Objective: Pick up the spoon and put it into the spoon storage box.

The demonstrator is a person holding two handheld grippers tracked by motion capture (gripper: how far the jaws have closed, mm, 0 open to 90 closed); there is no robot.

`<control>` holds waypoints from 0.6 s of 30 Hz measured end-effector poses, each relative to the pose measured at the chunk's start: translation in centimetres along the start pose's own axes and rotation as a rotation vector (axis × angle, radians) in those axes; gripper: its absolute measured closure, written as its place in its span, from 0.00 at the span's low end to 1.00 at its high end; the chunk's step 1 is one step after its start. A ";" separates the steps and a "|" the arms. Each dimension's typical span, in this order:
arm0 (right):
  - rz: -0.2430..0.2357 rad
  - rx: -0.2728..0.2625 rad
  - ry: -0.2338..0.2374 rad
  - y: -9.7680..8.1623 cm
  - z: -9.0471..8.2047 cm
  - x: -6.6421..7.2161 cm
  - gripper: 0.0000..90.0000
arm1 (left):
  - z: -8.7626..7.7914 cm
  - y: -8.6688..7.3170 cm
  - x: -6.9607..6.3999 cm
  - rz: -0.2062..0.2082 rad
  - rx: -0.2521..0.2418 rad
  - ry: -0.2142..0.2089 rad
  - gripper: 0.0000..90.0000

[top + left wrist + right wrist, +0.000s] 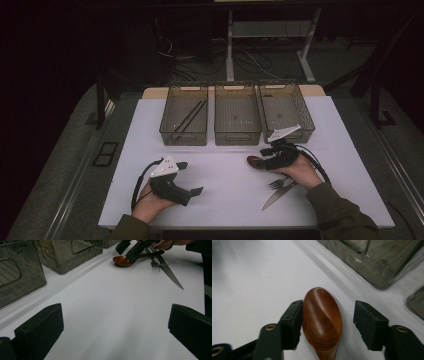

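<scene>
Looking down the right hand-held gripper (pixel 327 322), I saw the wooden spoon (pixel 322 320) lying bowl-up between its two black jaws. One jaw touched the rim of the bowl; the other stood a little off the opposite rim, with white tabletop (pixel 249 277) showing in the gap. So that hand-held gripper was partly closed around the spoon but not yet clamped on it.

From the high view, the spoon (pixel 253 161) lay on the tabletop (pixel 225 195) just in front of the middle bin (pixel 237 113) and the right bin (pixel 285 106), with the right hand-held gripper (pixel 267 155) low over it. A fork (pixel 276 183) and a serrated knife (pixel 278 196) lay side by side near my right hand (pixel 300 172), close to the front edge. The left bin (pixel 184 114) held a pair of dark chopsticks (pixel 190 117).

My left hand-held gripper (pixel 192 177) rested well apart from the spoon, over bare tabletop at the front left. Its own view showed both jaws spread wide with nothing between them, and farther off the spoon (pixel 122 261), the fork (pixel 155 263) and the knife (pixel 171 273).
</scene>
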State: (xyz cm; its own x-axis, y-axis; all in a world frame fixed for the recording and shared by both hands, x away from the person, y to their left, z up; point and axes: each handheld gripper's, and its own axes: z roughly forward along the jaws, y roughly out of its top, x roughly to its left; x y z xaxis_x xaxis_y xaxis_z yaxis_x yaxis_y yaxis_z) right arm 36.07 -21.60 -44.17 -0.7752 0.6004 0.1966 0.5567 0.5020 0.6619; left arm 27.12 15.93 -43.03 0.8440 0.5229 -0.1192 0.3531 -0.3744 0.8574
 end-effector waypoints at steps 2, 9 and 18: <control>-0.007 0.008 0.003 -0.1 0.1 0.1 0.47 | 0.0 0.0 0.0 0.001 0.000 0.000 0.00; -0.051 0.042 -0.003 -0.2 0.4 0.5 0.52 | 0.0 0.0 0.0 0.002 -0.003 -0.001 0.00; -0.091 0.058 -0.010 -0.2 0.4 1.0 0.61 | 0.0 0.0 -0.1 0.002 -0.007 -0.001 0.00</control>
State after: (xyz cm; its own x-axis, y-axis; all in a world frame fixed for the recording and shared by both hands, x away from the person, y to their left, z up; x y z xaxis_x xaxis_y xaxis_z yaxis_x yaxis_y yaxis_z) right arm 35.34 -20.83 -44.42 -0.8203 0.5569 0.1302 0.5008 0.5895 0.6338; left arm 27.05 15.88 -43.01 0.8452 0.5214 -0.1176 0.3485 -0.3706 0.8610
